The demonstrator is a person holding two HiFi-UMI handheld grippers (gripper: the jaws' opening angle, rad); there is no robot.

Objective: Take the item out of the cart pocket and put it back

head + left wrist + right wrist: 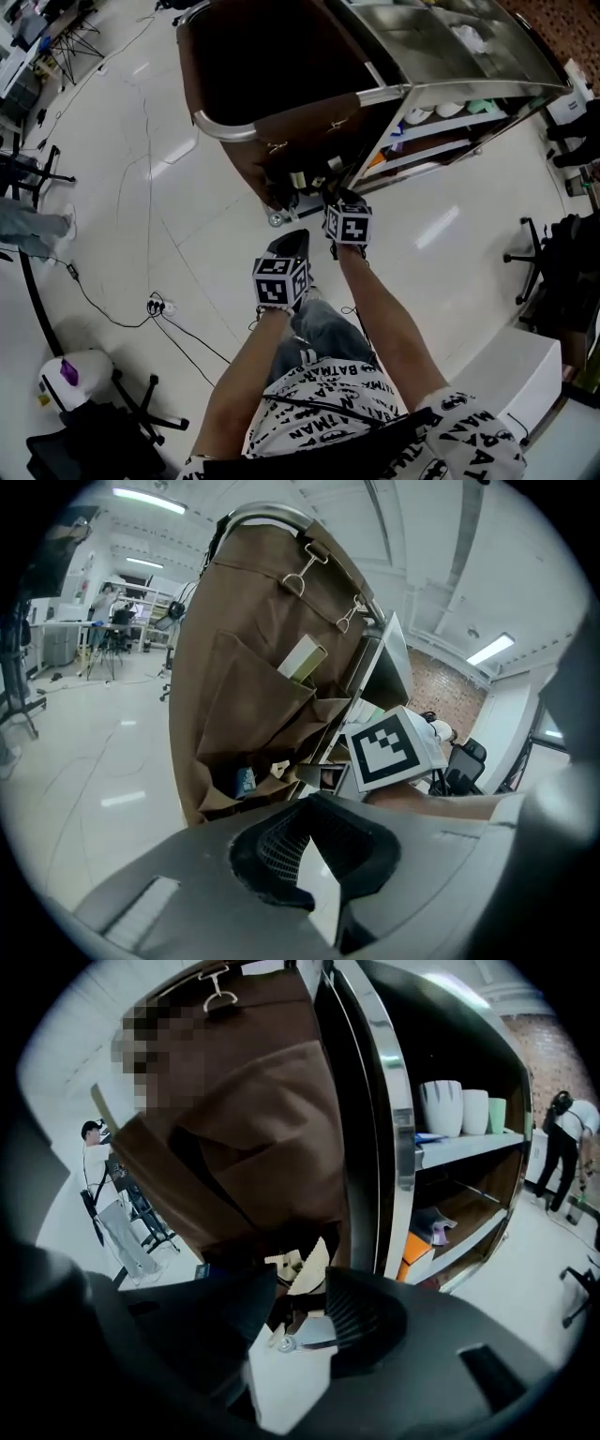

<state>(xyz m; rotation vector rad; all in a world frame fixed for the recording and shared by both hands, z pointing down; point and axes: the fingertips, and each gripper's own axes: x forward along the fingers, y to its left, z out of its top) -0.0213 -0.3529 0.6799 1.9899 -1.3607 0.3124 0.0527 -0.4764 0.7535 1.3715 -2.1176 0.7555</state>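
Your right gripper [295, 1283] is spread wide, empty. The torn cream card piece [307, 1262] stands point-up in the brown fabric cart pocket [211, 794], lower centre. Your left gripper [309, 803] is pressed together. Glossy white floor [141, 187], loose black cables [103, 300].
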